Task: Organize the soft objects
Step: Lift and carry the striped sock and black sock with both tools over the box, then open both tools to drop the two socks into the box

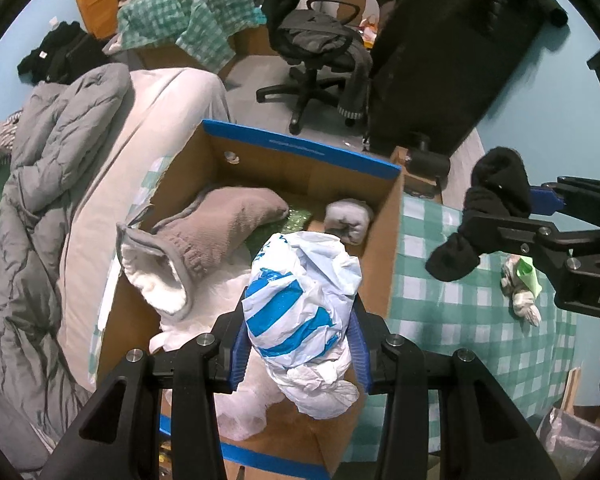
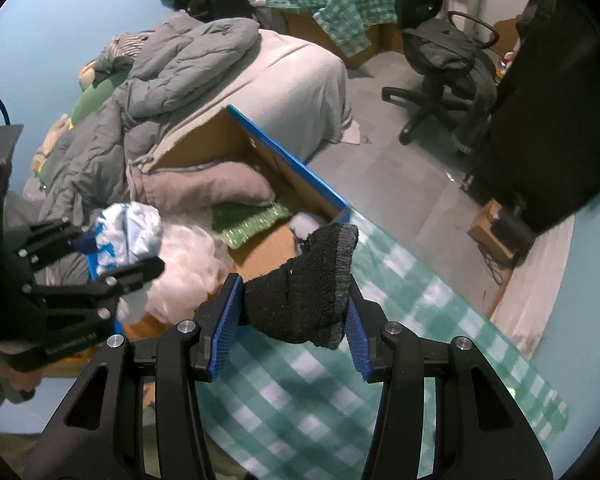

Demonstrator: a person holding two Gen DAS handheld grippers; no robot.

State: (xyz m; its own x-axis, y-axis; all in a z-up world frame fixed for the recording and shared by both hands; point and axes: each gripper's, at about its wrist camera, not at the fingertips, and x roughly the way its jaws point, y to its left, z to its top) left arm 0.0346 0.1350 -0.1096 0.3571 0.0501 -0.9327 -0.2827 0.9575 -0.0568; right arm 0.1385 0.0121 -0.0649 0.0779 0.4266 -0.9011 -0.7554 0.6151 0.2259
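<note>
My left gripper (image 1: pixel 298 336) is shut on a crumpled white and blue plastic bag (image 1: pixel 304 304) and holds it over the open cardboard box (image 1: pixel 300 148); both show at the left of the right wrist view (image 2: pixel 126 236). My right gripper (image 2: pixel 290 316) is shut on a black sock (image 2: pixel 308 292) above the green checked cloth (image 2: pixel 340 392), right of the box (image 2: pixel 288 156). It also shows in the left wrist view (image 1: pixel 496 200). The box holds a grey slipper boot (image 1: pixel 204 232), a rolled grey sock (image 1: pixel 348 218), a green pad (image 2: pixel 248 218) and white stuffing (image 2: pixel 180 264).
A bed with a grey quilt (image 1: pixel 40 184) lies left of the box. An office chair (image 1: pixel 312 52) and a black hanging coat (image 1: pixel 452 52) stand behind. A small crumpled item (image 1: pixel 522 292) lies on the checked cloth at the right.
</note>
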